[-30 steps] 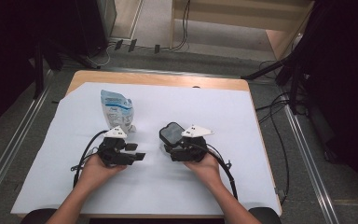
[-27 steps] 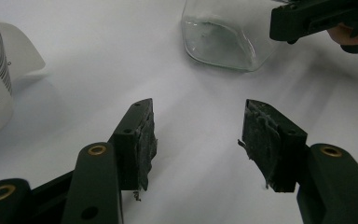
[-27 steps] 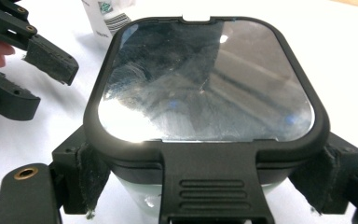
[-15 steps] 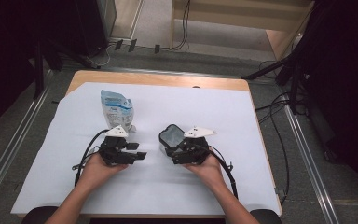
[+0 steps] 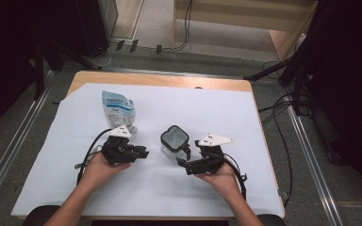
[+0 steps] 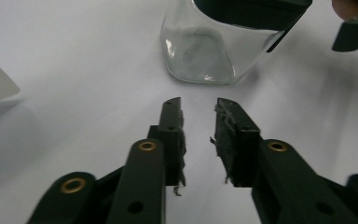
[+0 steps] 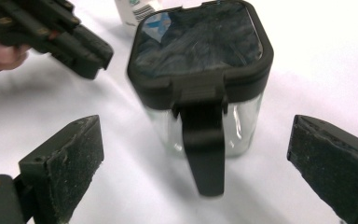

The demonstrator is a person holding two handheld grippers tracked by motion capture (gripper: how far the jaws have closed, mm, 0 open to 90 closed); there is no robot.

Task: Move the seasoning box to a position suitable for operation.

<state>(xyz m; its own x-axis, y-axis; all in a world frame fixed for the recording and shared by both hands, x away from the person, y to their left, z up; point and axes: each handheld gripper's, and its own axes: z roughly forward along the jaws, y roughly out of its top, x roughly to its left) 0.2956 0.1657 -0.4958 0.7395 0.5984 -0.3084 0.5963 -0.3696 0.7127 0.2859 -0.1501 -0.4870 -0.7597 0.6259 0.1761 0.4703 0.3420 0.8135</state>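
While both my hands rest low on the white sheet (image 5: 264, 117) over the table (image 5: 160, 79), the items stand as follows. Item one: glass jar (image 5: 174, 143) with a black clip lid (image 7: 200, 51), upright near the middle of the sheet, its latch (image 7: 204, 144) hanging down the side that faces my right tongs. Item two: right gripper (image 5: 185, 155), jaws spread wide, pads (image 7: 72, 172) well apart on either side of the jar's front but touching nothing. Item three: left gripper (image 5: 143, 153), jaws just drawn in to a narrow gap, nothing between them, pointing at the jar's base (image 6: 200, 60) from just beside it. Item four: printed pouch (image 5: 118, 109), standing behind my left hand (image 5: 101, 167), apart from the jar.
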